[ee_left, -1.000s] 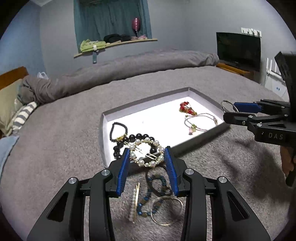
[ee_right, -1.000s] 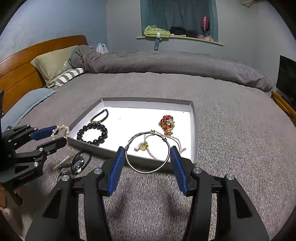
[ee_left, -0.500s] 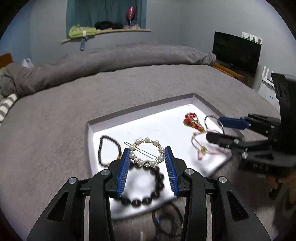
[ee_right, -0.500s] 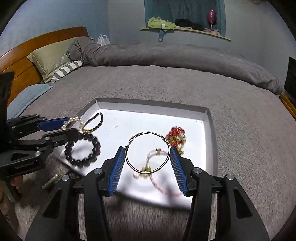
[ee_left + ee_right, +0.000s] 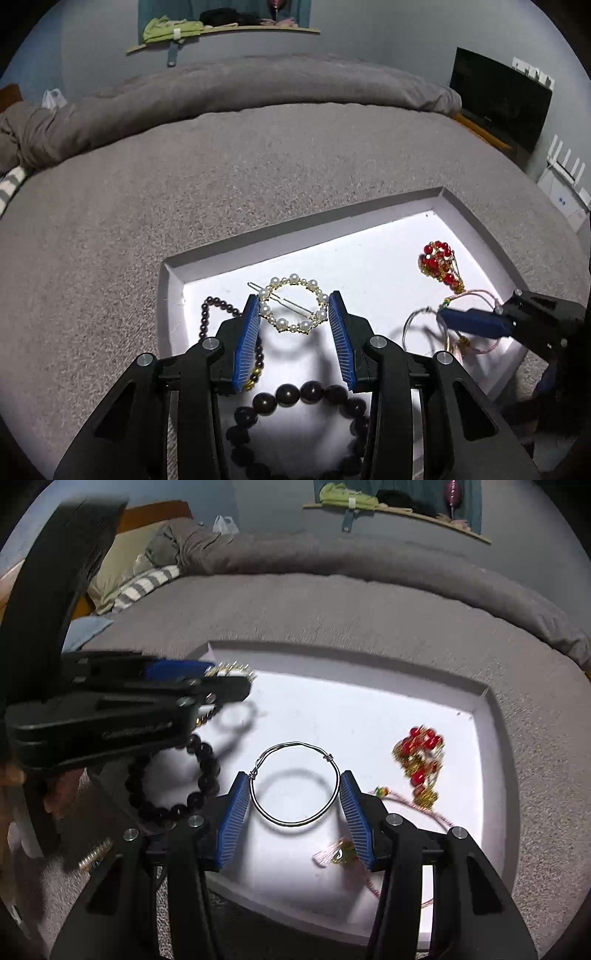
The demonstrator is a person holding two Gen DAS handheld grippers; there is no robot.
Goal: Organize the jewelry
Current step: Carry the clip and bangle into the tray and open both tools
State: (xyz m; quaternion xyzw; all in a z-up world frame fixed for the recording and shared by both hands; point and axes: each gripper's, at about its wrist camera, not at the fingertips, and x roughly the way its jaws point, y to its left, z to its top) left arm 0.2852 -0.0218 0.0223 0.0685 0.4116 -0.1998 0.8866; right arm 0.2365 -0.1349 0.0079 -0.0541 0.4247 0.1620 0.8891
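Having come over the white tray (image 5: 173, 280) from the bedspread, L gripper (image 5: 294, 320) is gripping pearl ring clip (image 5: 293, 303), R gripper (image 5: 294, 798) is gripping wire bangle (image 5: 294, 783); both ready for dropping.

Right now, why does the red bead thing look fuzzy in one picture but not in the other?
In the right wrist view the red bead ornament and the left gripper are smeared by motion blur; in the left wrist view the ornament is sharp, and the white tray glares bright while the pearl hair clip casts a shadow.
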